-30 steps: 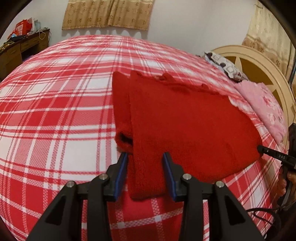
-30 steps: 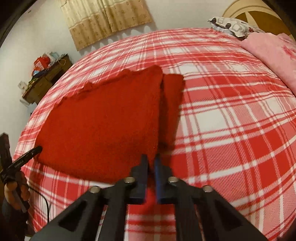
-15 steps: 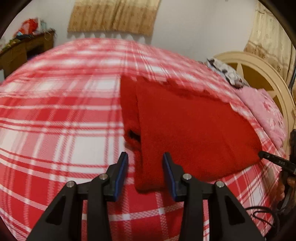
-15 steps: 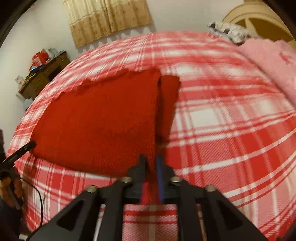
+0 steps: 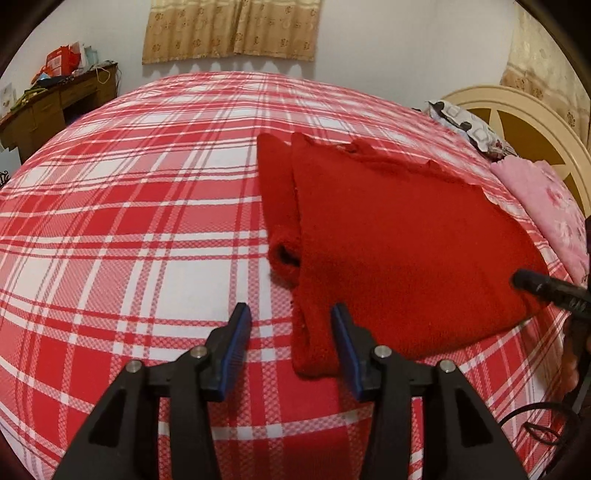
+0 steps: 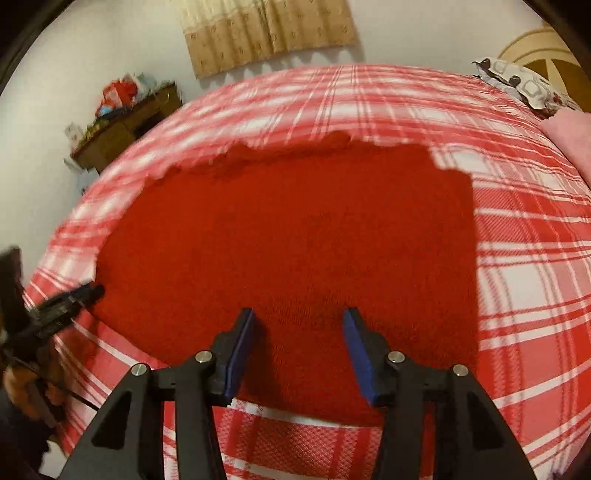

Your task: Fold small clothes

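Sleeve [image 5: 275, 206] visible left view only; grippers open.

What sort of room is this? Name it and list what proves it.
Most likely a home bedroom. A bed with a red plaid sheet fills the view, with a cream headboard and patterned pillow at its end. A cluttered wooden desk and a curtain stand along the wall.

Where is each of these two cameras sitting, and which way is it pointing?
Left wrist: on the left gripper, facing forward over the red garment's folded corner; its open fingers show, the other gripper at right.
Right wrist: on the right gripper, facing the garment's broad middle; open fingers show, plus the person's hand at left.
Shared: garment, plaid bed, curtain, desk.
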